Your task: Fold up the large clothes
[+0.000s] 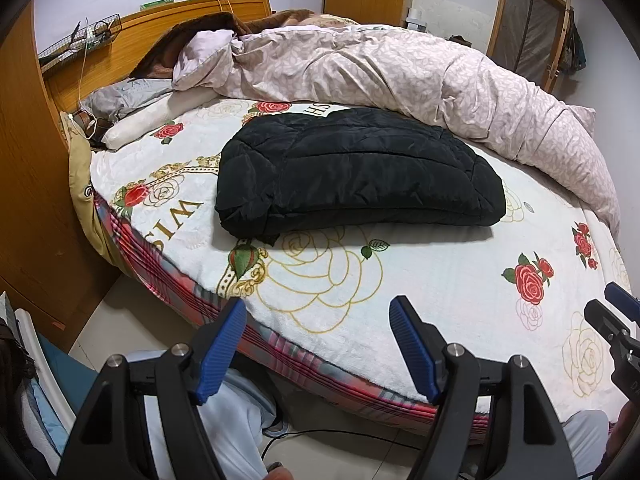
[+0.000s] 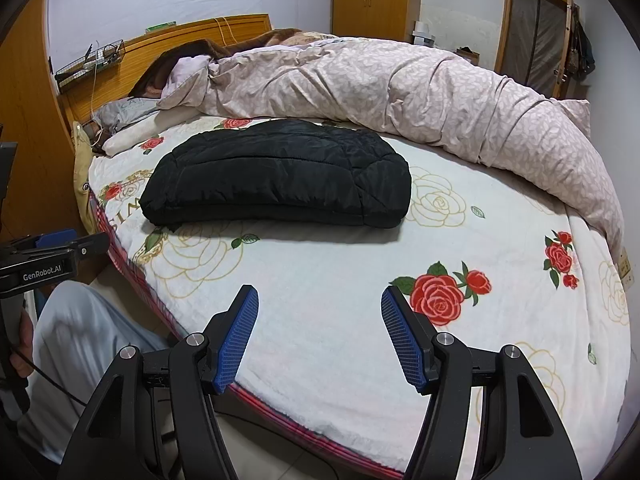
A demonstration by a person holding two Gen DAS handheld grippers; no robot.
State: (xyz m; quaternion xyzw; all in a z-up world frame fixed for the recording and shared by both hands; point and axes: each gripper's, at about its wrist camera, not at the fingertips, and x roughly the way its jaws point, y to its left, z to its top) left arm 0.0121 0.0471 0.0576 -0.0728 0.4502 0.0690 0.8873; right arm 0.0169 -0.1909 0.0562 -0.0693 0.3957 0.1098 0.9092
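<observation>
A black quilted jacket lies folded into a compact rectangle on the rose-print blanket of the bed. My left gripper hangs open over the bed's near edge, well short of the jacket, with nothing between its blue pads. My right gripper is also open and empty, above the blanket in front of the jacket. The right gripper's tips show at the right edge of the left wrist view. The left gripper's body shows at the left edge of the right wrist view.
A pink leaf-patterned duvet is bunched along the far side of the bed. Pillows and a wooden headboard sit at the far left. A wooden cabinet flanks the bed. A person's light trousers are below left.
</observation>
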